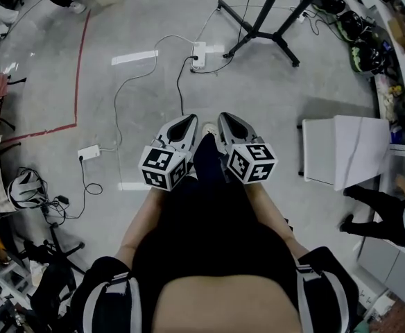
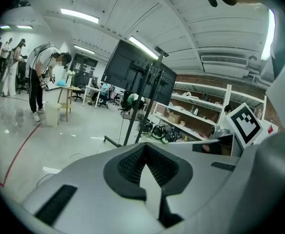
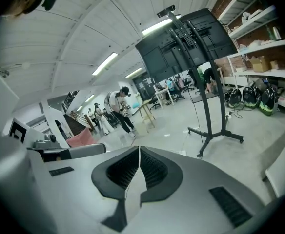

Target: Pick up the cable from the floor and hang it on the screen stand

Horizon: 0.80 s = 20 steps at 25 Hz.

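A thin white cable (image 1: 128, 80) lies in loops on the grey floor, running from a white power strip (image 1: 199, 54) to a small white box (image 1: 89, 152). A black cable (image 1: 178, 89) also leaves the strip toward me. The black screen stand (image 1: 258, 32) rests its wheeled feet just beyond the strip; its dark screen (image 2: 132, 67) shows in the left gripper view, and the stand's pole (image 3: 206, 106) in the right gripper view. My left gripper (image 1: 188, 119) and right gripper (image 1: 227, 116) hover side by side at waist height, both shut and empty, well above the cables.
A white folding table (image 1: 341, 151) stands at the right, with a person's legs (image 1: 372, 214) beside it. Tangled gear and a headset (image 1: 26, 189) crowd the left edge. Red tape (image 1: 81, 61) marks the floor. Shelves with helmets (image 1: 358, 44) line the far right. People (image 2: 42, 77) stand far off.
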Each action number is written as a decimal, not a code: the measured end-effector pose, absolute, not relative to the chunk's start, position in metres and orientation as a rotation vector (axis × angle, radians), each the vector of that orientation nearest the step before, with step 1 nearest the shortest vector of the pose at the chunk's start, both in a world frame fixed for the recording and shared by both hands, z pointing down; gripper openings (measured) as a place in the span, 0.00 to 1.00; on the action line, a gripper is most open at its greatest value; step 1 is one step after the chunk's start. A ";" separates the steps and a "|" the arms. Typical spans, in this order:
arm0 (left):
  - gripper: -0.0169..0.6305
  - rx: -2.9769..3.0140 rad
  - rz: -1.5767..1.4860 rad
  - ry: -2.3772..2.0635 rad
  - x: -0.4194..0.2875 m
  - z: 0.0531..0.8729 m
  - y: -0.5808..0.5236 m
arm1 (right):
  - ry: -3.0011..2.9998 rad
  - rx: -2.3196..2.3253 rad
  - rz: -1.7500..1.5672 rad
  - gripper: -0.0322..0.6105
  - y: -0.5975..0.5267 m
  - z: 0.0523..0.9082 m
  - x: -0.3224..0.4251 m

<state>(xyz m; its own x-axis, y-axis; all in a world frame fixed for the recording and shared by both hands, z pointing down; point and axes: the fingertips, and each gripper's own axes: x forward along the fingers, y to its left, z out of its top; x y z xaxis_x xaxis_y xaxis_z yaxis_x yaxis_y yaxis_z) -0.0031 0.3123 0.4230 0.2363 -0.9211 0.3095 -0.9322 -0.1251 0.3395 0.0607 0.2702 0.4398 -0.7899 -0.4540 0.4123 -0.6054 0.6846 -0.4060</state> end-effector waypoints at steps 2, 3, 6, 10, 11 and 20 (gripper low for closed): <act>0.04 2.041 0.034 -1.706 -0.010 0.421 0.294 | -2.623 0.834 0.782 0.09 0.252 0.439 0.055; 0.04 2.036 0.036 -1.710 -0.013 0.421 0.287 | -2.625 0.829 0.783 0.09 0.243 0.439 0.052; 0.04 2.035 0.042 -1.717 -0.018 0.423 0.268 | -2.630 0.811 0.783 0.09 0.221 0.439 0.045; 0.04 2.021 0.061 -1.725 -0.028 0.426 0.238 | -2.641 0.787 0.769 0.09 0.187 0.436 0.034; 0.04 2.018 0.066 -1.728 -0.030 0.426 0.229 | -2.645 0.781 0.761 0.09 0.178 0.434 0.031; 0.04 1.972 0.041 -1.790 -0.052 0.432 0.161 | -2.667 0.700 0.718 0.09 0.103 0.436 0.003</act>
<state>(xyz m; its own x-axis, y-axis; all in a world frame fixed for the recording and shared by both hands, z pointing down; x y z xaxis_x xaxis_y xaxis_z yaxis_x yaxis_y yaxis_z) -0.0522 0.1609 0.4323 0.1467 -0.9323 0.3307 -0.9465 -0.0351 0.3208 0.0035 0.1026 0.4363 -0.8393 -0.3779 0.3909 -0.5230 0.7576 -0.3906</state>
